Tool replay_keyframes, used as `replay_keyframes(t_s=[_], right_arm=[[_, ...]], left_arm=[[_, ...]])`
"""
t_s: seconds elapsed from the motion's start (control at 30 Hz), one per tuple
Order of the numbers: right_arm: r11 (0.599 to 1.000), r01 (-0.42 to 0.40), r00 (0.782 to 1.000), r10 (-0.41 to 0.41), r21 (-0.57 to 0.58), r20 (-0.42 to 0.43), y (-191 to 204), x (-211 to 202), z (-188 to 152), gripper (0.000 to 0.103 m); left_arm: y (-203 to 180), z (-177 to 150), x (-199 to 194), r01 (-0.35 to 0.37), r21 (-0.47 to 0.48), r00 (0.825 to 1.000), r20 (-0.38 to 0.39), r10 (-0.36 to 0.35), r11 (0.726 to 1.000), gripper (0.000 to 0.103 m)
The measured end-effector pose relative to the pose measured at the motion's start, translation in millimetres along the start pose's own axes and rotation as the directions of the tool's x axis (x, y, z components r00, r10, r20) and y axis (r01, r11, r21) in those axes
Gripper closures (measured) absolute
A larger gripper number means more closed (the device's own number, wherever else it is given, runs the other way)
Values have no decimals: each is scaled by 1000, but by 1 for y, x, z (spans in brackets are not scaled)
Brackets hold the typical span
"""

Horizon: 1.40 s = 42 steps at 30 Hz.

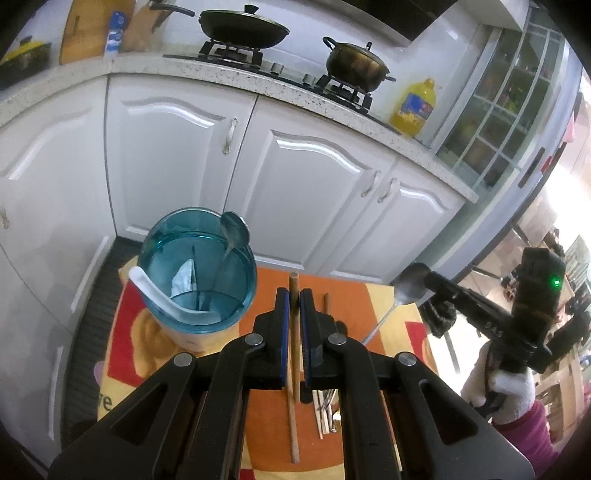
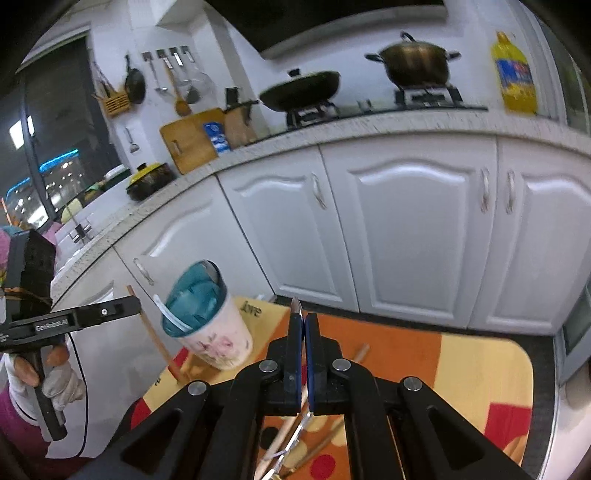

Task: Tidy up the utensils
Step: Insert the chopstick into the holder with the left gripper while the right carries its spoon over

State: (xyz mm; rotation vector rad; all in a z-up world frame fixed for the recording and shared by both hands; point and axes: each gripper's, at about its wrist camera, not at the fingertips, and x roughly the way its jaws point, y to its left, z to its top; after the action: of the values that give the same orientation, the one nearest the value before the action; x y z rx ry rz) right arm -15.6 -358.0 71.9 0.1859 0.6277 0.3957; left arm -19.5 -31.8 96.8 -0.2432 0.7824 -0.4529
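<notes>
A blue-rimmed cup (image 1: 199,280) stands on the orange mat (image 1: 258,424), holding a metal spoon (image 1: 233,230) and a white spoon (image 1: 162,299). My left gripper (image 1: 294,299) is shut on a wooden chopstick (image 1: 293,369), held just right of the cup. My right gripper (image 2: 303,321) is shut on a metal spoon (image 2: 295,304), seen edge-on; in the left wrist view that spoon (image 1: 408,286) hangs from the right gripper (image 1: 436,282). The cup (image 2: 205,317) and the left gripper (image 2: 129,306) with its chopstick (image 2: 155,339) show in the right wrist view.
More chopsticks and utensils (image 1: 327,410) lie on the mat under the left gripper; some chopsticks (image 2: 325,439) show in the right wrist view. White cabinets (image 1: 306,177) stand behind the mat. The counter holds a wok (image 1: 243,26), a pot (image 1: 356,66) and an oil bottle (image 1: 413,107).
</notes>
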Motion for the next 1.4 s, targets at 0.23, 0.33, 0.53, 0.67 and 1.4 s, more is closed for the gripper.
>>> replay_keyframes(t_s=[0.23,0.33,0.53,0.67,1.4], right_arm=[[1000,-13,1000,13,-10,-4,11,0,3,102],[1000,-17,1000,18,-25,5,17,-4,11,102],[997,-27,998,30,-71,49,36,-14,35,102],[995,-32,996,40,-94,78,51,-12,57,102],[944,121,990,-92,-308,107,136,101,83,102]], left_arm=[[7,1,-5,-2,-16,1000,13,3,1000,99],[7,6,-13,2,-6,1000,26,-2,1000,99],[15,30,-44,40,-20,998,55,-39,999,99],[18,53,-73,33,-4,992,119,-32,999,99],[87,109,-47,-178,-74,952,238,191,981,99]])
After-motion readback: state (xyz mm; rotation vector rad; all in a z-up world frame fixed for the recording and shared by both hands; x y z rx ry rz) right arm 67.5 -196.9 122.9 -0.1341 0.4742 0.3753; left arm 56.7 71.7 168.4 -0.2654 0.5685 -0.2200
